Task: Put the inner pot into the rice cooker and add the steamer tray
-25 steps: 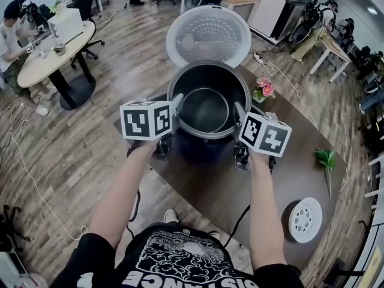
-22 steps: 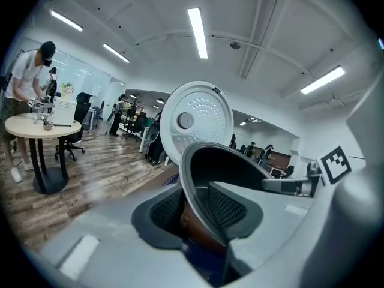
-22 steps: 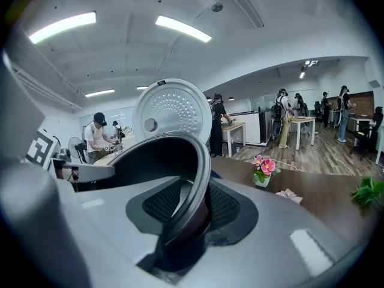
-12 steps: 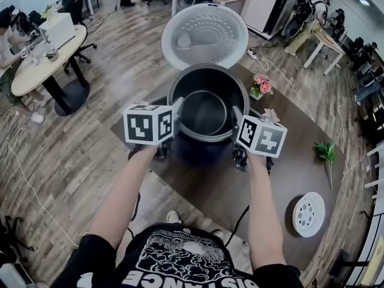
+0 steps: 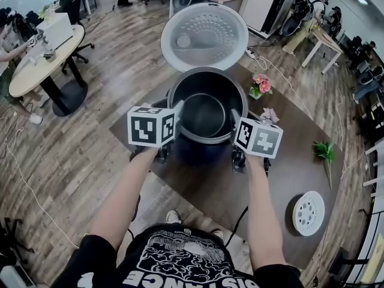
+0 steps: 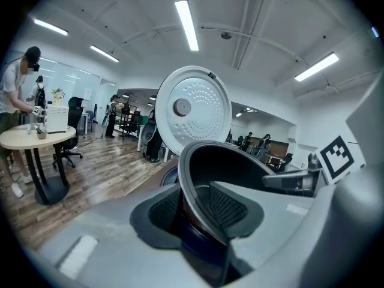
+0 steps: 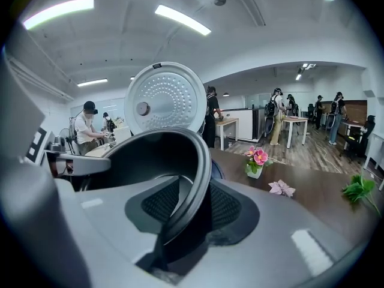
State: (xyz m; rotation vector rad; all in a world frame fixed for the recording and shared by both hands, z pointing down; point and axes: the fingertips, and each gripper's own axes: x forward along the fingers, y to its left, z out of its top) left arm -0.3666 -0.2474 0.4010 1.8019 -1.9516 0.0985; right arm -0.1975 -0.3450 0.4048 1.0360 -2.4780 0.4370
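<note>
Left gripper (image 6: 195,206), right gripper (image 7: 186,209) each clamped on inner pot (image 5: 205,110) rim; pot within open rice cooker (image 5: 198,150)

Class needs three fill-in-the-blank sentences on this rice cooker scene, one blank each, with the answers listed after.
1. The left gripper and right gripper each clamp the inner pot by its ____.
2. The lid of the rice cooker stands ____.
3. The white steamer tray lies on the person's ____ side of the cooker.

Missing words: rim; open; right.
</note>
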